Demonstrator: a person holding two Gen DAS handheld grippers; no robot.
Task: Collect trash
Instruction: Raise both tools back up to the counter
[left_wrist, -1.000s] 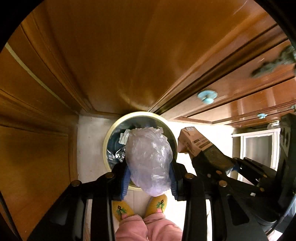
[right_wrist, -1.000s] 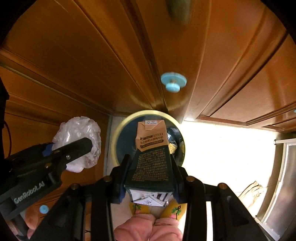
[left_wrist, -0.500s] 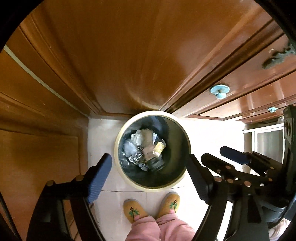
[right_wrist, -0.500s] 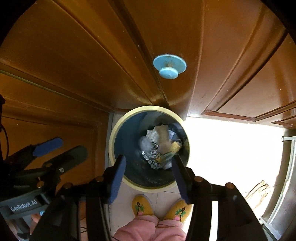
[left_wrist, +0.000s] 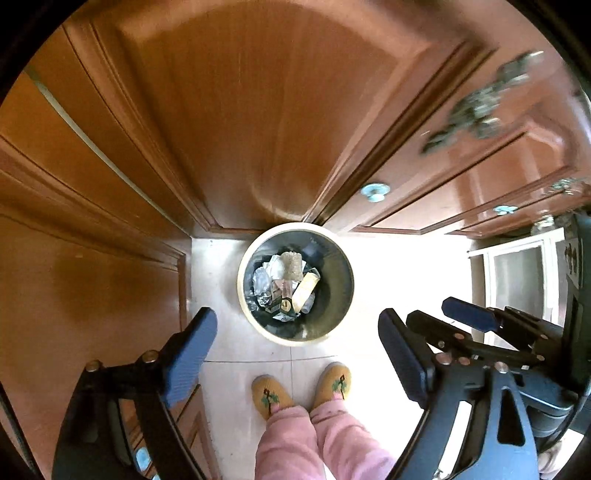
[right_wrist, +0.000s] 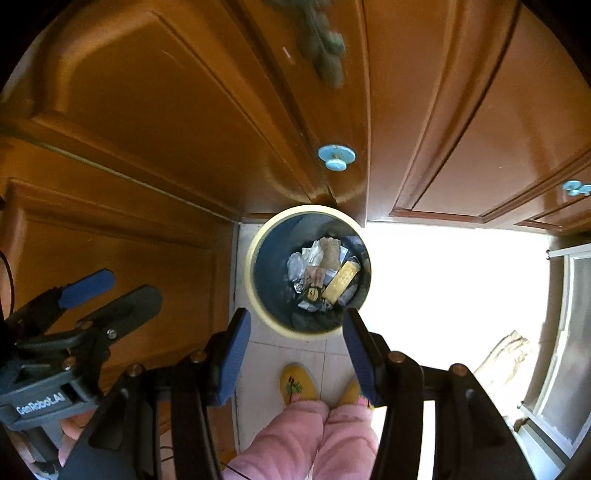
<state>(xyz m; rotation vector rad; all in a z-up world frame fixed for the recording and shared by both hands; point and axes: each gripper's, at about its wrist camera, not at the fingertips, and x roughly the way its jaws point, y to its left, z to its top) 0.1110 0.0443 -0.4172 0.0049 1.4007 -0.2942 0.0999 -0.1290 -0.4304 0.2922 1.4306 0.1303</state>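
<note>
Both claws hang wide apart and empty above the bin (left_wrist: 295, 284), which sits at centre frame on the pale tile floor (left_wrist: 221, 280), tucked right up against the brown wooden cabinets (left_wrist: 240, 110). In the left wrist view the left gripper (left_wrist: 297, 354) has its blue pads spread to lower left and lower right, nothing between them, and the bin's cream rim shows just above the gap. The right gripper (left_wrist: 469, 321) pokes in from the right edge there, its jaws parted too. Down in the bin lies the trash (left_wrist: 286, 284): crumpled clear plastic, silver foil, a tan rough-looking piece, and a yellow carton (left_wrist: 304, 290) slanting across the pile. Over to the right wrist view: the right gripper (right_wrist: 297, 350) frames the bin's (right_wrist: 258, 273) lower edge with its pads open, the carton (right_wrist: 340, 280) lying on the heap at centre. The left gripper (right_wrist: 110, 288) reaches in at lower left, also parted. Blue knobs (right_wrist: 337, 157) dot the cabinet doors above the bin. At the bottom of both frames, yellow slippers (left_wrist: 269, 397) and pink trouser legs (left_wrist: 314, 443) stand just short of the bin.
</note>
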